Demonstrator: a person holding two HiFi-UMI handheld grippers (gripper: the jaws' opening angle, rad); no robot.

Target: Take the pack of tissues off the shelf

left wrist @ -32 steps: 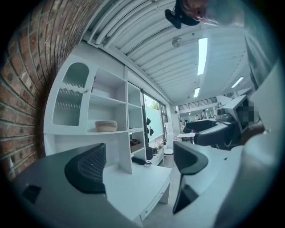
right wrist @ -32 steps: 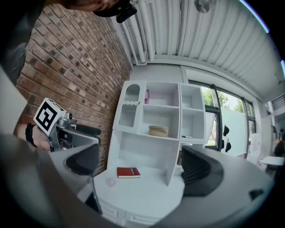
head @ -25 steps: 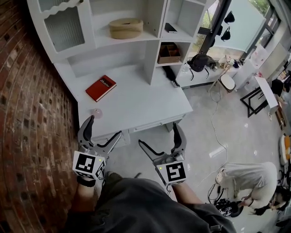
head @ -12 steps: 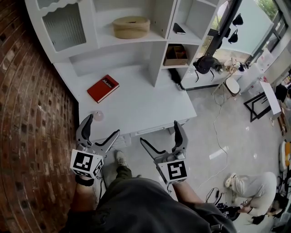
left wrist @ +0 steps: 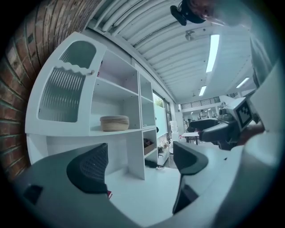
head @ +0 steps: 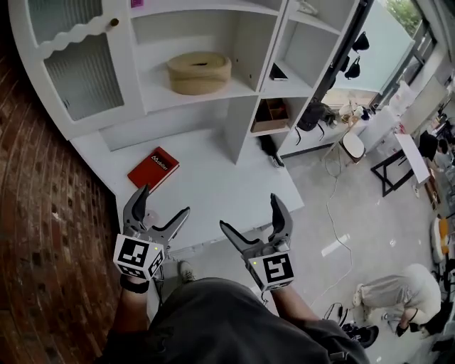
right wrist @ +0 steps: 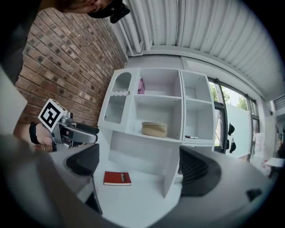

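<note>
A pink pack of tissues [right wrist: 141, 85] stands upright on the top shelf of the white shelf unit [right wrist: 180, 111]; in the head view only its lower edge [head: 136, 3] shows at the frame's top. My left gripper [head: 161, 202] and right gripper [head: 249, 212] are held side by side over the front edge of the desk [head: 213, 178], well below and short of the pack. Both are open, with nothing between the fingers. The left gripper [left wrist: 140, 162] and the right gripper [right wrist: 140, 167] both face the shelves.
A round tan basket [head: 199, 72] sits on the middle shelf. A red book [head: 153, 168] lies on the desk. A brown box [head: 270, 114] and a dark flat item [head: 279, 72] fill the right cubbies. A brick wall [head: 43, 234] runs along the left. A person crouches at the lower right [head: 398, 295].
The head view has tilted upward, so more of the upper shelves shows and the desk sits lower in frame. Both grippers stay open and have edged toward the desk.
</note>
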